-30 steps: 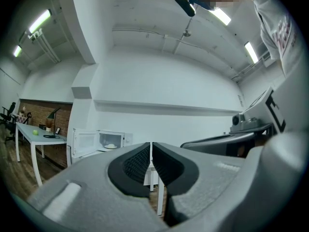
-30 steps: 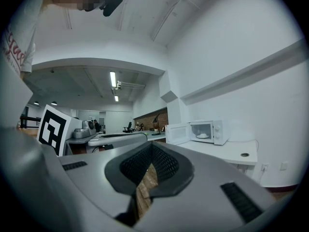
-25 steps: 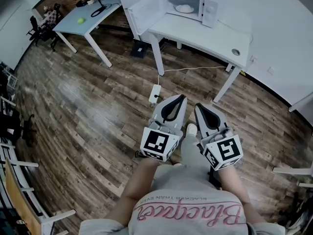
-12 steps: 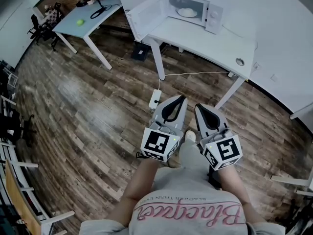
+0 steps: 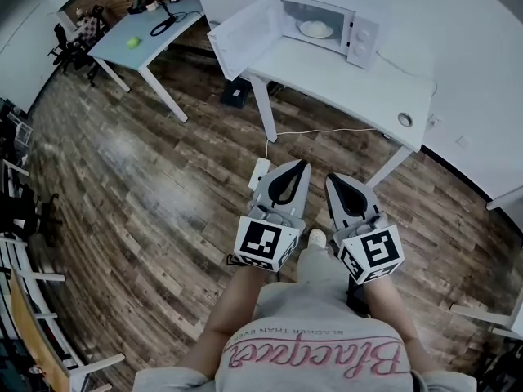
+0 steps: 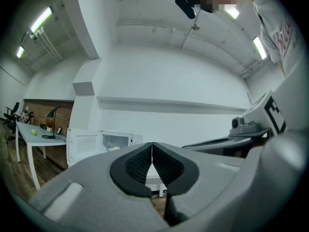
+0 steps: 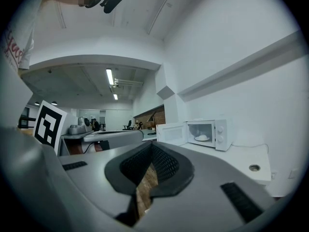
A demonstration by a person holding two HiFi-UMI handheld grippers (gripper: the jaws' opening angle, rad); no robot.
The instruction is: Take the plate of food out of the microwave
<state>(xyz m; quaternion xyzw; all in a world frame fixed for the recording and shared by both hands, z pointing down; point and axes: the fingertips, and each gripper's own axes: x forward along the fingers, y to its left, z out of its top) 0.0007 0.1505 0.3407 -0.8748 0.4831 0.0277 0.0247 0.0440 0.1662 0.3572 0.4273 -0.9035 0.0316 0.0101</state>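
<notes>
Over the wood floor (image 5: 147, 178) before the white table (image 5: 343, 72), left gripper (image 5: 304, 162) and right gripper (image 5: 330, 177) have fingers (image 6: 137, 167) pressed together

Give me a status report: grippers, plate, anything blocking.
Left gripper shut, empty; right gripper shut, empty. Plate of food inside microwave, door open. Power strip and cord on floor short of table.

- Bright, even indoor light from long ceiling strip lights (image 6: 41, 21); shadows are soft.
- A pale sheen lies on the dark wood-plank floor (image 5: 122, 149).
- The white box-shaped microwave (image 5: 359, 39) and the white flat bench (image 5: 351, 76) nearly wash out.
- Both gripper views bulge fisheye, with black corners.
</notes>
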